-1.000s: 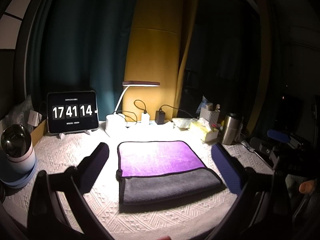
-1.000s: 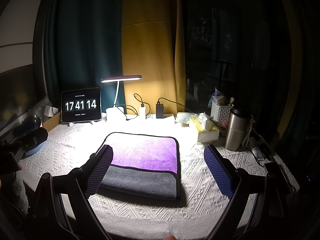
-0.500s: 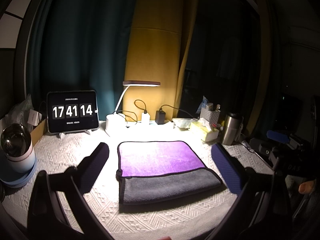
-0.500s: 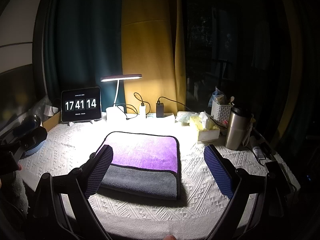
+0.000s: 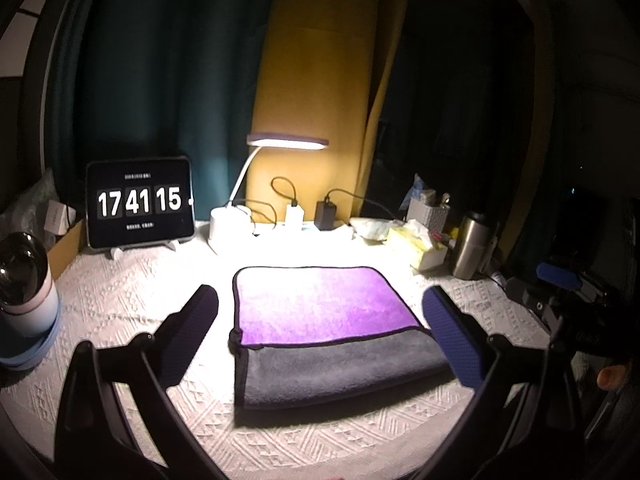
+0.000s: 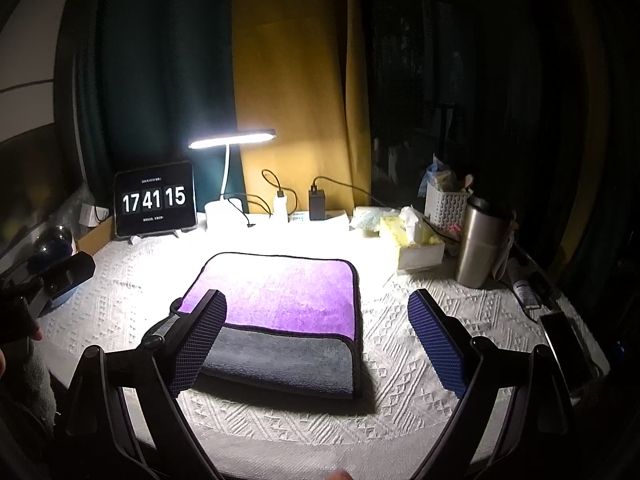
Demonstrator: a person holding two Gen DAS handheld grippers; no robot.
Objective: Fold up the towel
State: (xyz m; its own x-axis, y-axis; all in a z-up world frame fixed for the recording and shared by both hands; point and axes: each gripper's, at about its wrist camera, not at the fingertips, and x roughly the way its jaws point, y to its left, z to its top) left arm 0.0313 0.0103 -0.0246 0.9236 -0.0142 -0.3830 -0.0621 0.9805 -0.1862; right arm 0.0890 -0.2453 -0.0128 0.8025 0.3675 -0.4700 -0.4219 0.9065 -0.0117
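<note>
A folded towel (image 5: 320,312), purple on top with a grey band along its near edge, lies flat in the middle of the white patterned tablecloth (image 5: 132,300). It also shows in the right wrist view (image 6: 288,308). My left gripper (image 5: 320,320) is open and empty, held above the table with its fingers on either side of the towel. My right gripper (image 6: 318,320) is open and empty, with its left finger (image 6: 200,332) over the towel's near left corner. The right gripper also shows at the right edge of the left wrist view (image 5: 568,292).
A tablet clock (image 5: 140,200), a lit desk lamp (image 5: 288,142), chargers with cables (image 5: 324,214), a tissue box (image 5: 416,244), a white basket (image 6: 446,204) and a steel tumbler (image 6: 480,240) stand along the back. A mug (image 5: 24,280) stands at far left.
The clock went from 17 41 14 to 17 41 15. The towel and both grippers have not visibly moved.
</note>
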